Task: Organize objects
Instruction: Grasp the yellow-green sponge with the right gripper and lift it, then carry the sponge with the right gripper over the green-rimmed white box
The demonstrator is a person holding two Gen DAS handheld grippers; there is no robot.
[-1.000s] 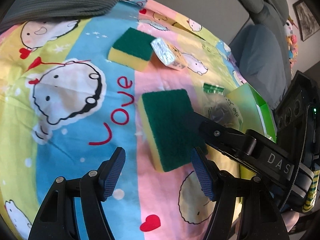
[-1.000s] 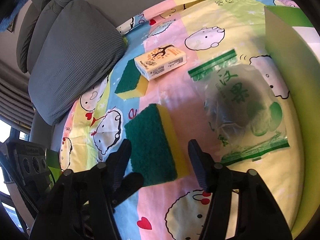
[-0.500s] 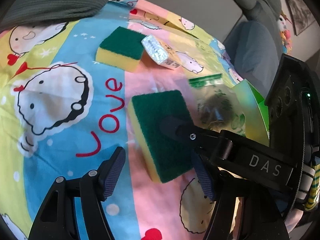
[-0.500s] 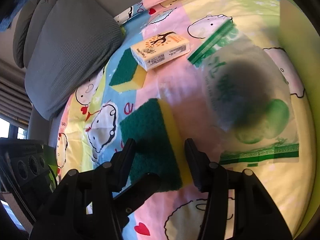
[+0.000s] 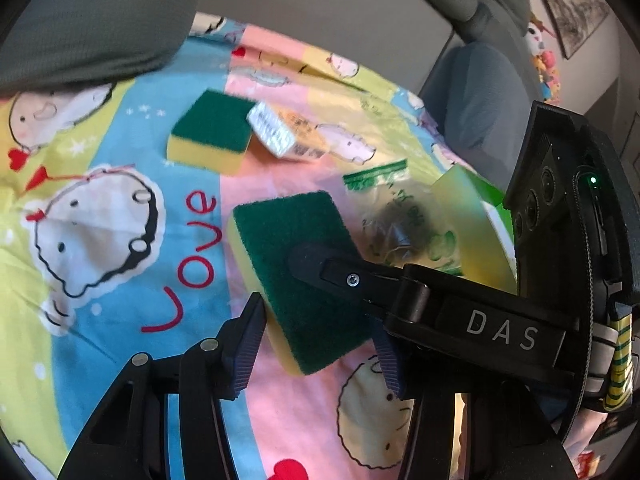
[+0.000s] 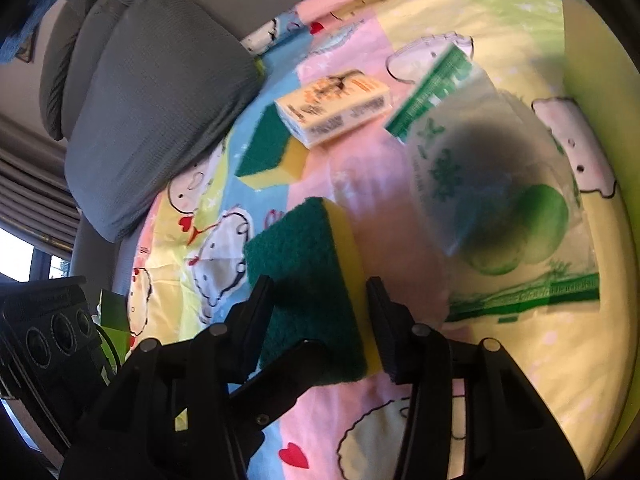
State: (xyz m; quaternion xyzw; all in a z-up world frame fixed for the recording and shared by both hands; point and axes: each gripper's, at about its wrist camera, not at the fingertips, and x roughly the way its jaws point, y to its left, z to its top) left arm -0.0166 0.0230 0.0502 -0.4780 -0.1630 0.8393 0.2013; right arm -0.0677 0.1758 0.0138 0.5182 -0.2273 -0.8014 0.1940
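Left gripper (image 5: 320,340): jaws closing round the near sponge (image 5: 296,276); left pad at its yellow edge, right pad hidden behind the other gripper, contact unclear.
Right gripper (image 6: 322,322): jaws closing too, same sponge (image 6: 308,268) between them; small gaps both sides, not pinching yet.
Near sponge: green side up, flat on the cartoon bedspread (image 5: 120,208), mid-bed on the pink stripe.
2nd sponge (image 5: 210,136): further back twd the grey pillow (image 6: 160,132), green up.
Small box (image 6: 334,108): leaning on 2nd sponge's edge.
Plastic bag (image 6: 500,208): green print, dark thing inside, right of near sponge.
Green box (image 5: 476,216): at bed's right edge, beside the bag.
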